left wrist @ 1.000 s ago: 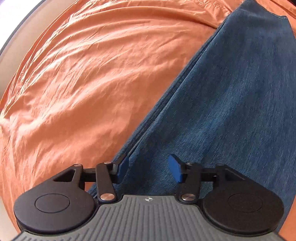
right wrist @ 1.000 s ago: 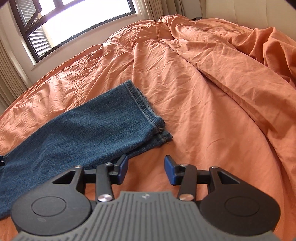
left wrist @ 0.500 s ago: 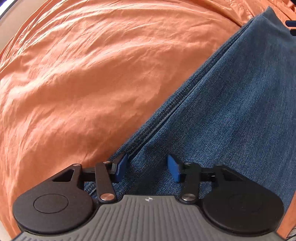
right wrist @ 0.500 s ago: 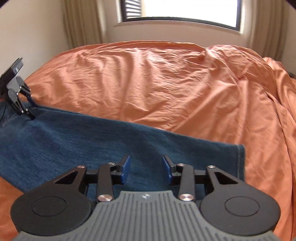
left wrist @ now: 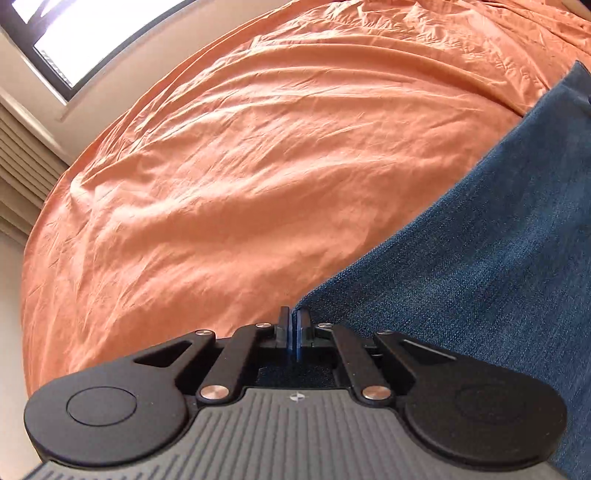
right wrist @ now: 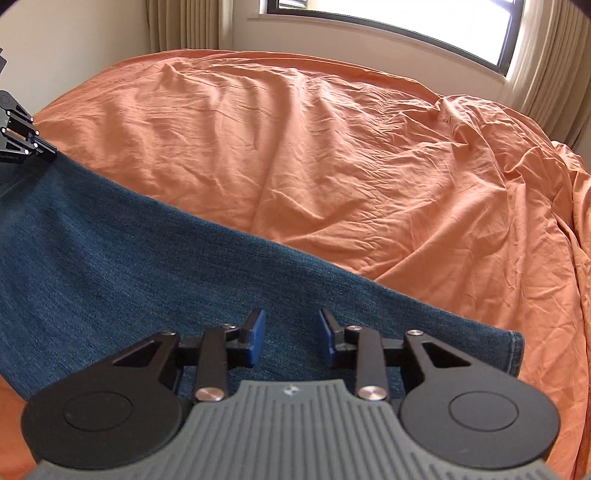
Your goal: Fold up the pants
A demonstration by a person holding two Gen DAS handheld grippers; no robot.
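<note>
Across the bed's wrinkled orange sheet (right wrist: 369, 166) lie the blue denim pants (right wrist: 147, 266), long axis running left to right, hem at right. Left tool (left wrist: 294, 325) is clamped on their edge; right tool (right wrist: 291, 338) hovers over them, pads apart.

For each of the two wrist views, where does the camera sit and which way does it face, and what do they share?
Left wrist view: sits behind the left gripper, shut on the jeans edge, facing across the orange bedcover toward a window.
Right wrist view: sits behind the open right gripper above the jeans near the hem, facing the window; the left gripper appears at far left.
Shared: jeans, bedcover, window.
</note>
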